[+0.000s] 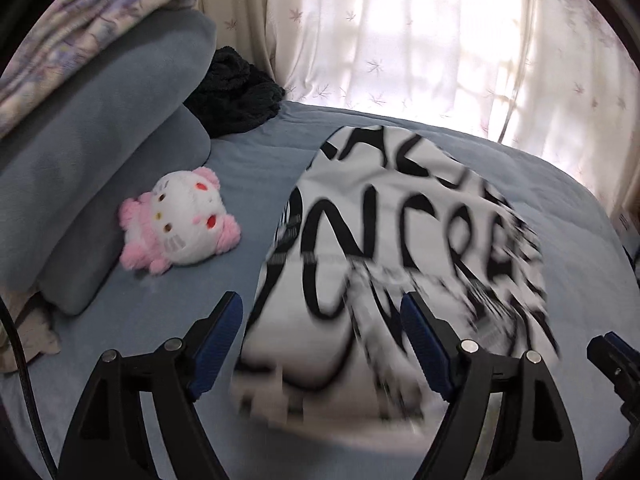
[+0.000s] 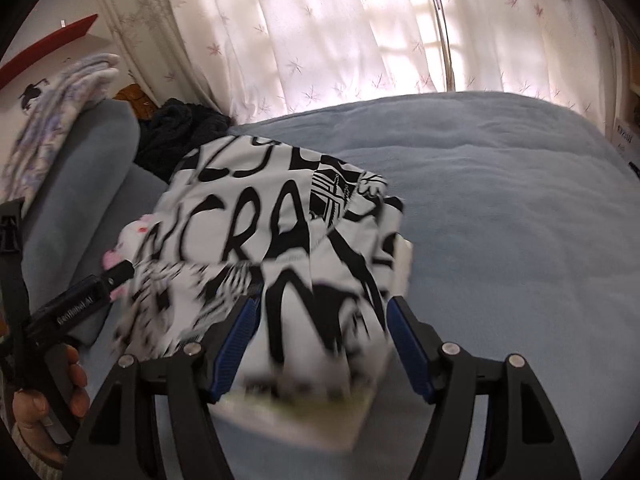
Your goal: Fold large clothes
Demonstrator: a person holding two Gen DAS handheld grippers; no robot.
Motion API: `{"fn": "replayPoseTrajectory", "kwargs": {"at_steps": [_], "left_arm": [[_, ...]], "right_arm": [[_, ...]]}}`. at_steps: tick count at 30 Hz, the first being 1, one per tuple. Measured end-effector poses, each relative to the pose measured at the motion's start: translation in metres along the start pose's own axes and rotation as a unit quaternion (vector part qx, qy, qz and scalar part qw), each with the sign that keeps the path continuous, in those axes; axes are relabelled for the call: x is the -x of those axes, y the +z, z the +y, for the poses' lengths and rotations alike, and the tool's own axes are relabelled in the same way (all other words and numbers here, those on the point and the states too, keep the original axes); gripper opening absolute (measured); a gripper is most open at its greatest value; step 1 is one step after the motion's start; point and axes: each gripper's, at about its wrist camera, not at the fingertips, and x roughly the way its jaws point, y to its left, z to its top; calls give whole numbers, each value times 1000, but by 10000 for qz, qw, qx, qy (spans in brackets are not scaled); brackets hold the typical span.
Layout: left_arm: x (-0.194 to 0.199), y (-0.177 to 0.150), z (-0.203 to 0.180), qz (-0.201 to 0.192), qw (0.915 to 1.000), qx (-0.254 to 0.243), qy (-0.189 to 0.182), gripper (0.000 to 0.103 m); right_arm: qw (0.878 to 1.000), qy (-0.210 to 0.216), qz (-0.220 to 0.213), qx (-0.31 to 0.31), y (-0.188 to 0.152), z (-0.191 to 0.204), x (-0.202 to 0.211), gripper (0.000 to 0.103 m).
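One white garment [image 1: 400, 248] with black lettering lies folded on the blue bed [image 2: 500, 208]; print motion-blurred, only "CRA" legible. Left gripper [image 1: 322, 344] and right gripper [image 2: 320, 344] both spread, garment between the pads, contact unclear. One pink plush toy [image 1: 180, 224] left of garment, half hidden in right view. Left handle reads "GenRobot.AI".

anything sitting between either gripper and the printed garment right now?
Nothing visible. The black-and-white printed garment lies on the blue bed cover directly ahead of both open grippers, left gripper and right gripper. The pink plush toy lies off to its side, clear of both.
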Motion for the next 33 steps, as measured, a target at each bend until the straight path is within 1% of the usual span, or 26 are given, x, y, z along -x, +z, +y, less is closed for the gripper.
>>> {"fn": "replayPoseTrajectory", "kwargs": {"at_steps": [3, 6, 9, 10, 11, 13, 14, 16, 17, 18, 19, 20, 23, 26, 29, 33], "left_arm": [[52, -18, -5, -15, 9997, -129, -183, 80], [109, -32, -7, -131, 9993, -255, -232, 81], [169, -46, -10, -231, 9987, -309, -326, 82], [189, -50, -10, -268, 9984, -328, -369, 83], [207, -54, -11, -305, 9981, -349, -409, 83], [249, -65, -13, -412, 9969, -467, -471, 84], [269, -70, -15, -472, 9963, -532, -482, 85], [301, -77, -16, -572, 9949, -628, -535, 89], [318, -82, -18, -621, 9942, -669, -570, 91], [329, -87, -19, -666, 9935, -700, -604, 93], [343, -93, -20, -720, 9926, -745, -637, 93], [359, -101, -23, -781, 9915, -817, -650, 93], [389, -124, -31, -846, 9889, -996, -701, 93], [406, -146, -38, -767, 9881, -1043, -834, 93], [415, -170, -42, -610, 9880, -994, -1016, 93], [414, -205, -46, -555, 9878, -845, -1187, 93]], "right_arm": [[9998, 157, 146, -26, -20, -2, 48, 68], [9997, 150, 172, 66, -37, -1, 98, 68], [9998, 177, 74, 113, -50, 0, 156, 68], [9997, 190, 36, 114, -52, 0, 170, 68], [9997, 207, -36, 139, -55, 1, 195, 68], [9996, 190, -104, 191, -60, 3, 227, 68], [9994, 193, -156, 221, -65, 4, 251, 68], [9991, 220, -237, 270, -70, 6, 281, 68], [9989, 192, -286, 326, -76, 7, 303, 69], [9987, 169, -309, 358, -79, 8, 312, 70], [9982, 185, -369, 433, -86, 10, 332, 70], [9978, 200, -403, 486, -91, 11, 342, 70], [9972, 123, -458, 582, -110, 10, 371, 71], [9976, 211, -372, 552, -134, 3, 389, 71], [9981, 247, -280, 493, -157, -8, 397, 71], [9988, 230, -163, 410, -188, -26, 398, 71]]}}
